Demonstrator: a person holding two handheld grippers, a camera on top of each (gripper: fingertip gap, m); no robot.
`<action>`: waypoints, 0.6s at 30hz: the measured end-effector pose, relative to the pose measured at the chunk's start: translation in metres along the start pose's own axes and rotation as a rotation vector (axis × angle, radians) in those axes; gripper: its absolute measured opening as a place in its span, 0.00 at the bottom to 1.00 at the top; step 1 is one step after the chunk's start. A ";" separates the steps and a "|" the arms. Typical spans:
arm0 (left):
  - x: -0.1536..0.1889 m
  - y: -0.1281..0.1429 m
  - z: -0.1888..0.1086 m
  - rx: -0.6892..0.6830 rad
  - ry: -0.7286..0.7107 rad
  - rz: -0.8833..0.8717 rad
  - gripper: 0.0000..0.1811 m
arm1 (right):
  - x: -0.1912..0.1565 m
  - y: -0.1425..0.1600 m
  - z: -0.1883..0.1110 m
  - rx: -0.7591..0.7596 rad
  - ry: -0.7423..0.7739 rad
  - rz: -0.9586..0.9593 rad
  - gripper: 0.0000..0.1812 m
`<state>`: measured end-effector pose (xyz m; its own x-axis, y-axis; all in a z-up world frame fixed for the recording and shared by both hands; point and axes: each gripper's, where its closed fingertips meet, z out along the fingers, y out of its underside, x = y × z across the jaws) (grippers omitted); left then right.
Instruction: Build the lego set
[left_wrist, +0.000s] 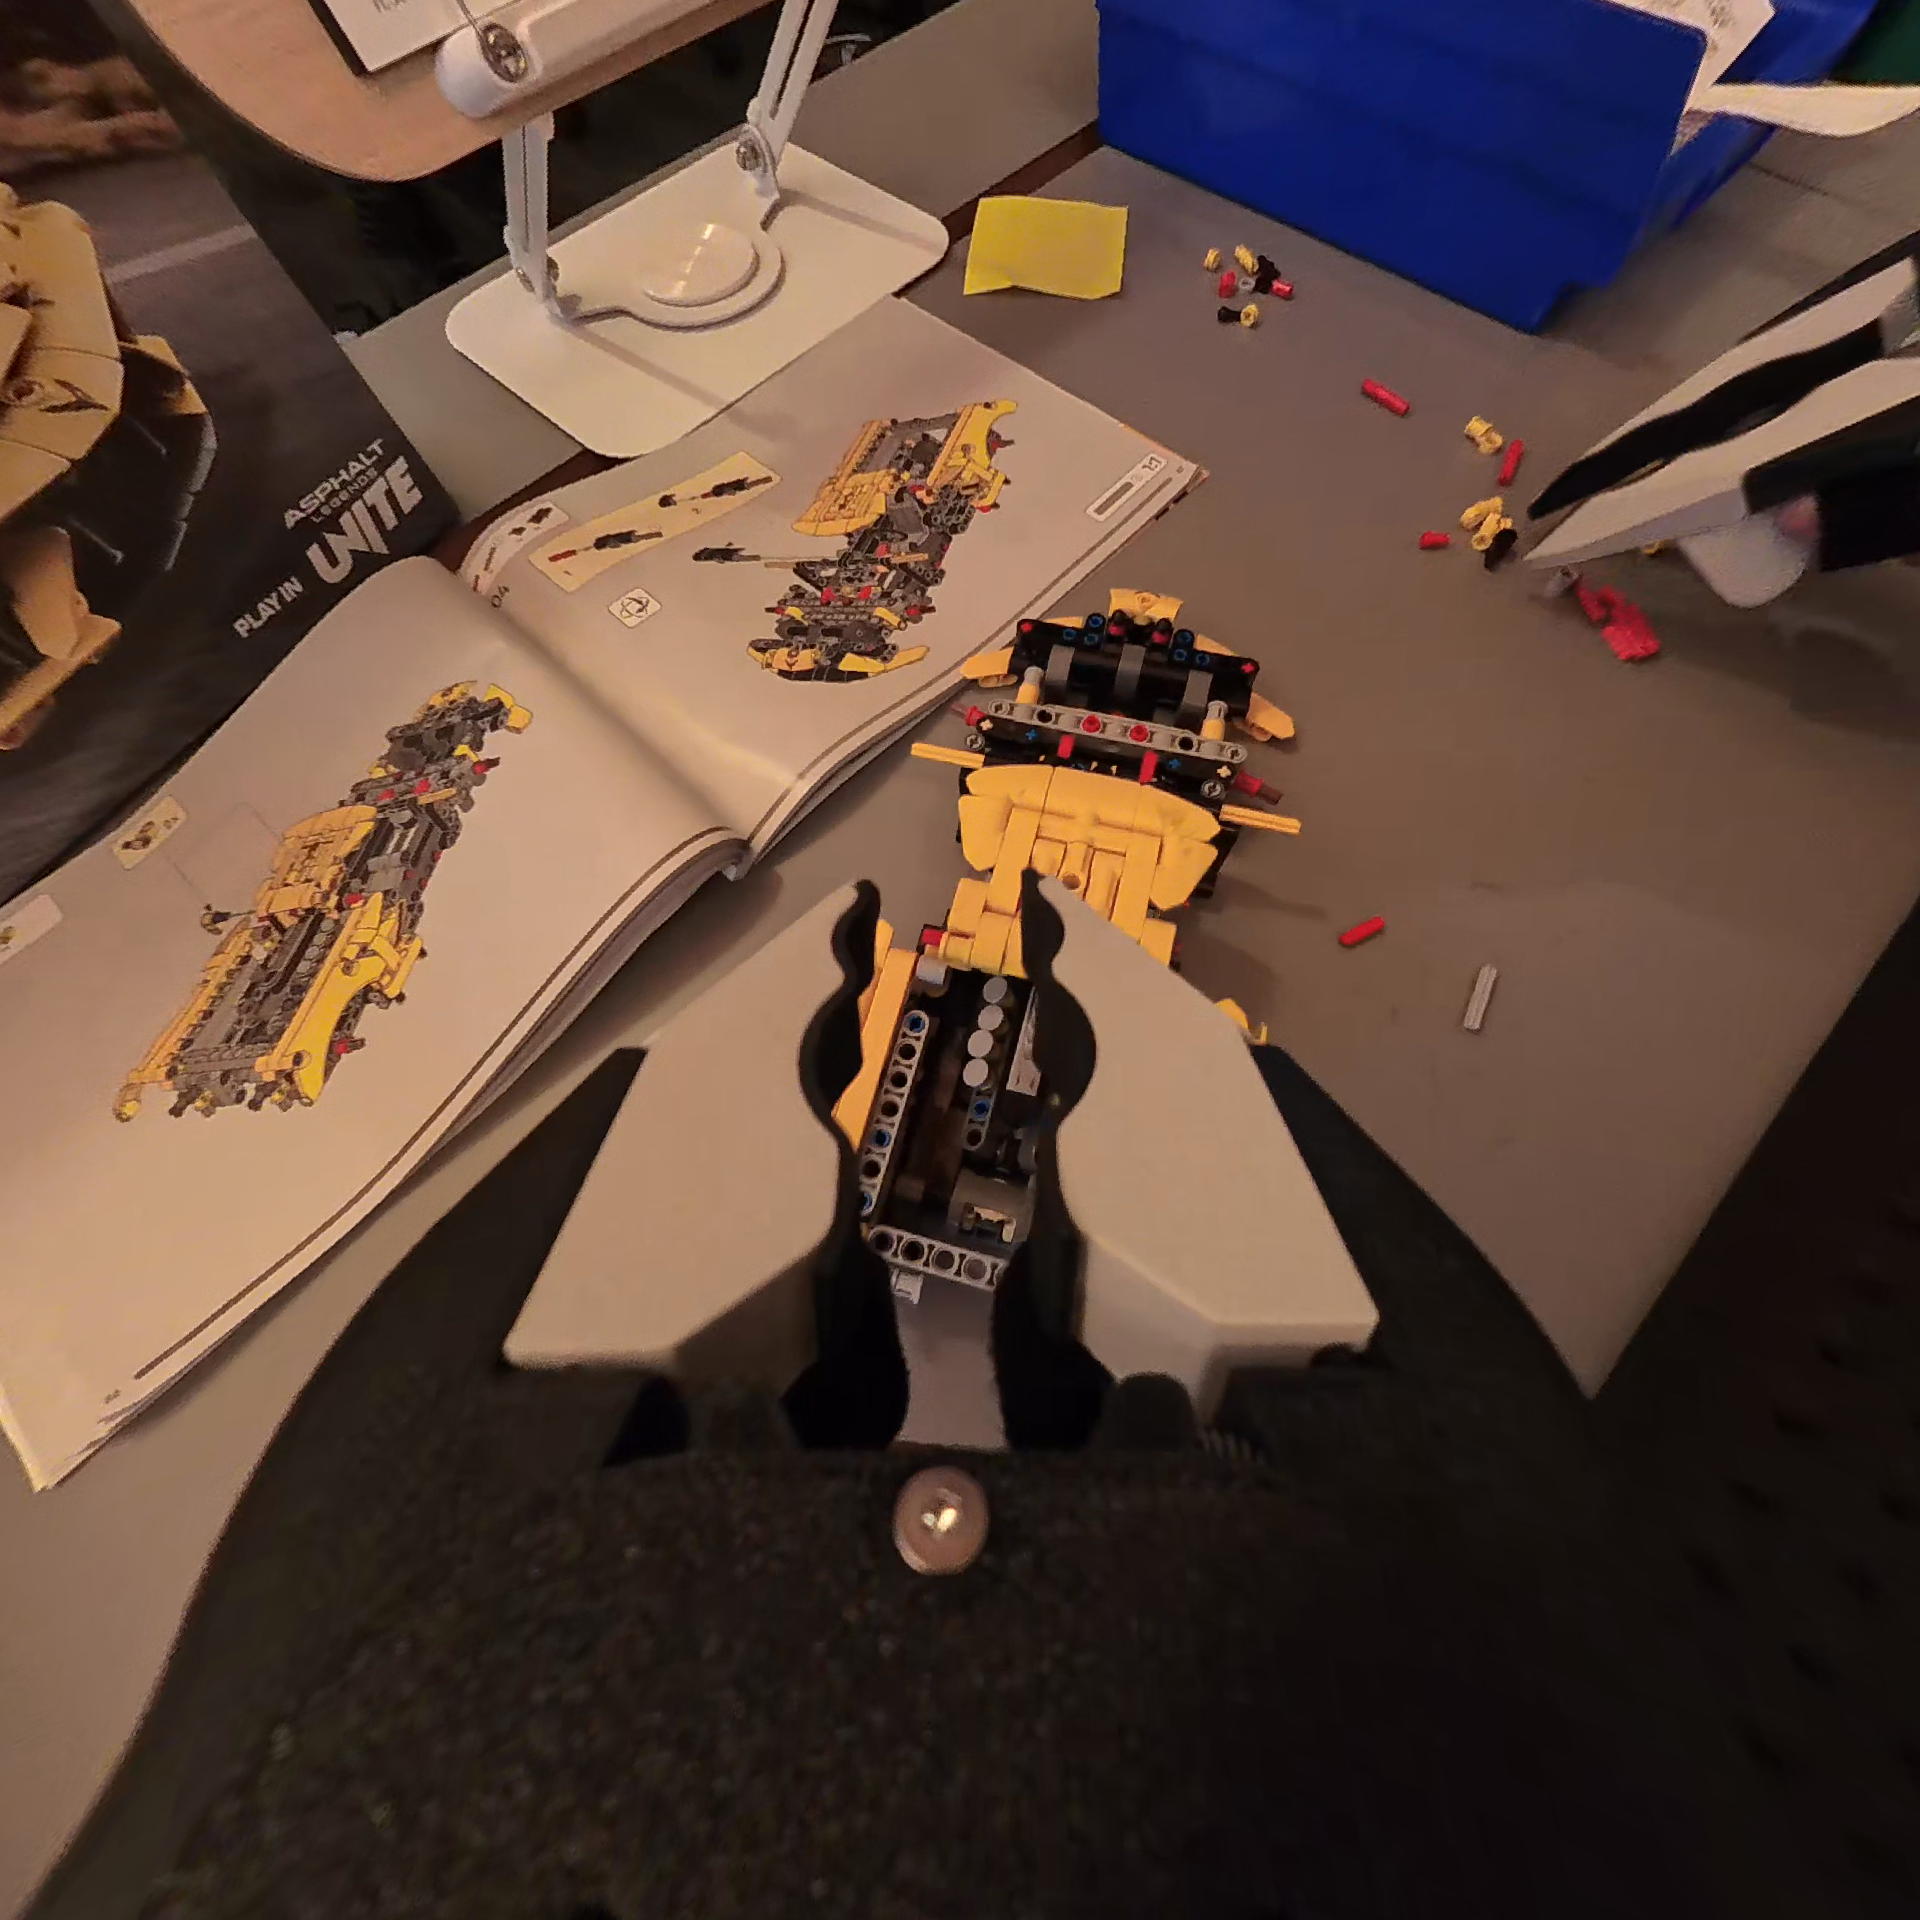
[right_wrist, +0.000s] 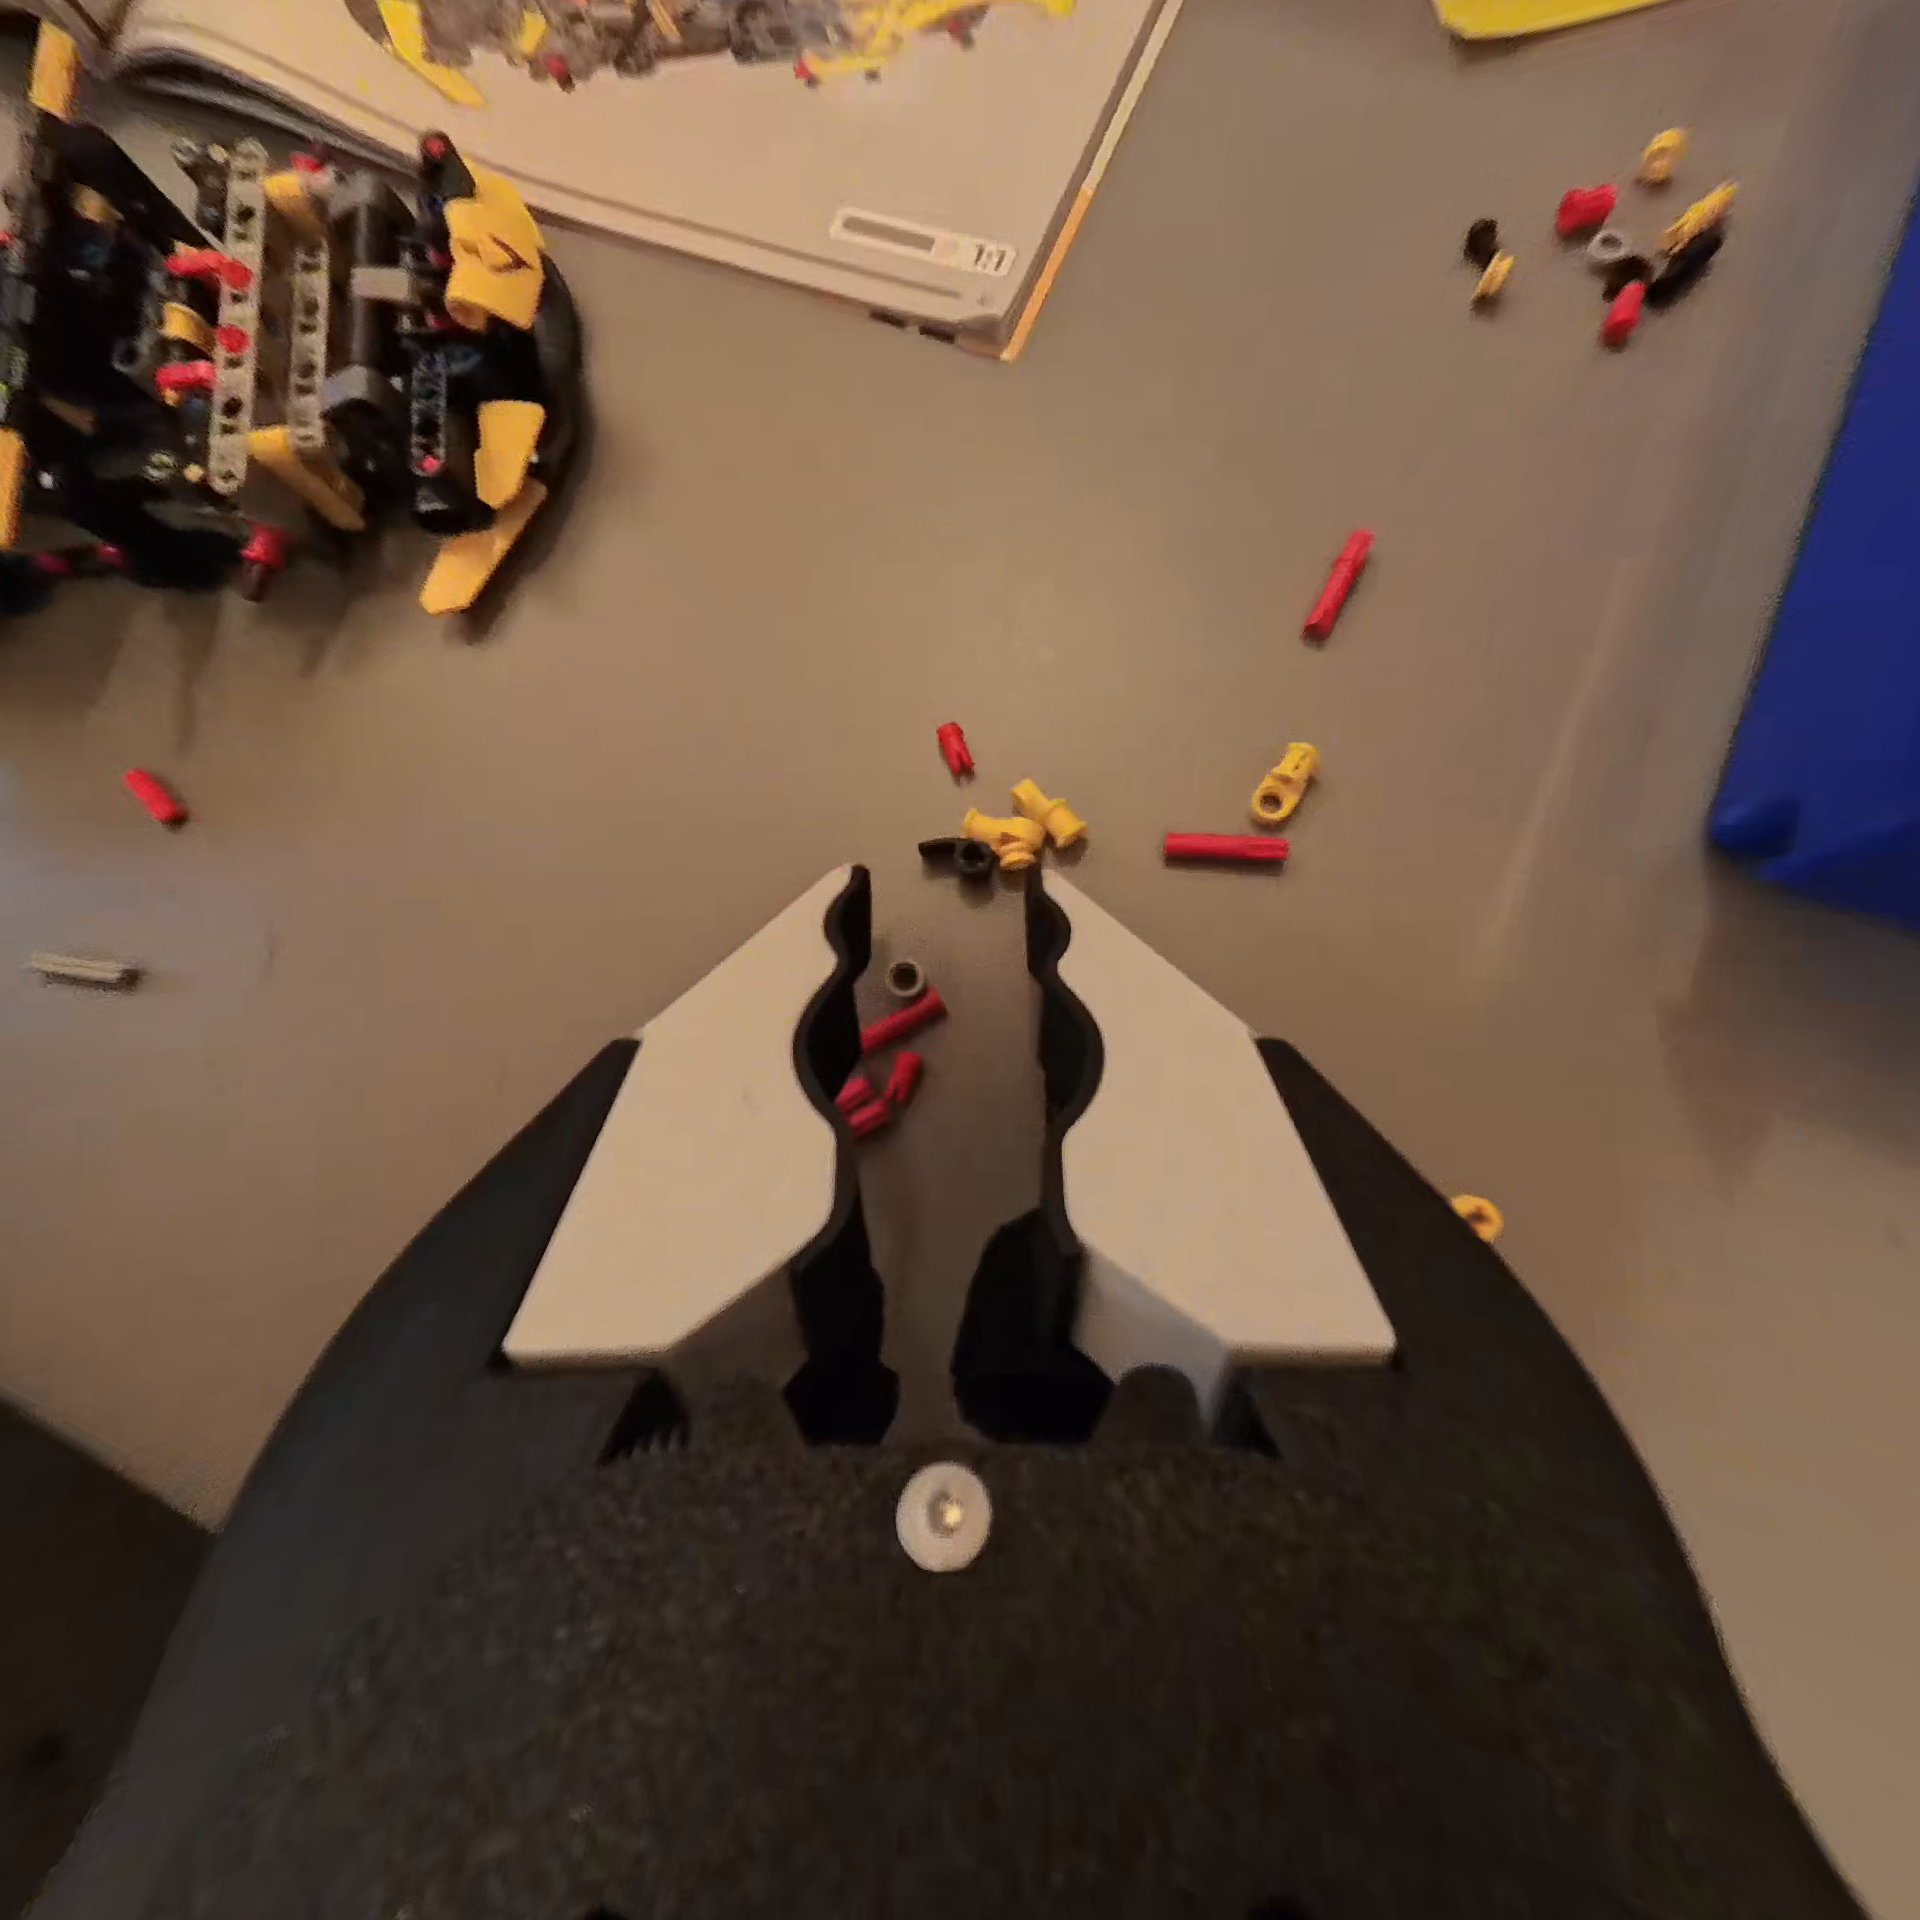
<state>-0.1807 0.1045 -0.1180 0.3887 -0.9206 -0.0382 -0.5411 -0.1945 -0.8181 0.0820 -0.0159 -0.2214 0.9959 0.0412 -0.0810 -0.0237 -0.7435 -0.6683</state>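
Note:
The partly built yellow and black lego car (left_wrist: 1091, 821) lies on the grey table and also shows in the right wrist view (right_wrist: 312, 343) at the upper left. My left gripper (left_wrist: 945, 894) straddles its near grey chassis end, jaws closed against its sides. My right gripper (right_wrist: 945, 878) is open and low over the table, with small red pins (right_wrist: 894, 1049) and a grey bush (right_wrist: 906, 977) lying between its fingers. It also shows in the left wrist view (left_wrist: 1527, 530) at the right. Yellow and black connectors (right_wrist: 1003, 831) lie just past its tips.
An open instruction booklet (left_wrist: 520, 831) lies left of the car. A white stand base (left_wrist: 696, 301), a yellow note (left_wrist: 1044, 247) and a blue bin (left_wrist: 1403, 135) are at the back. Loose red axles (right_wrist: 1226, 847), a grey axle (left_wrist: 1480, 997) and small parts (left_wrist: 1247, 281) are scattered around. From either gripper's tips it is about 40 cm to the white stand base (left_wrist: 696, 301).

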 end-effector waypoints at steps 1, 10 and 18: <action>0.000 0.001 -0.001 -0.003 -0.001 0.001 0.15 | -0.002 0.002 0.003 -0.019 -0.002 0.001 0.15; -0.004 0.004 0.004 -0.007 0.015 -0.021 0.15 | 0.000 0.001 0.014 -0.026 0.077 -0.038 0.08; -0.004 0.005 0.004 -0.023 -0.009 0.022 0.15 | -0.030 -0.003 -0.003 0.027 -0.001 -0.130 0.08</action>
<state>-0.1821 0.1090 -0.1242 0.3831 -0.9217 -0.0608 -0.5667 -0.1825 -0.8034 0.0528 -0.0167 -0.2147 0.9906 0.1368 0.0067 0.1033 -0.7138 -0.6927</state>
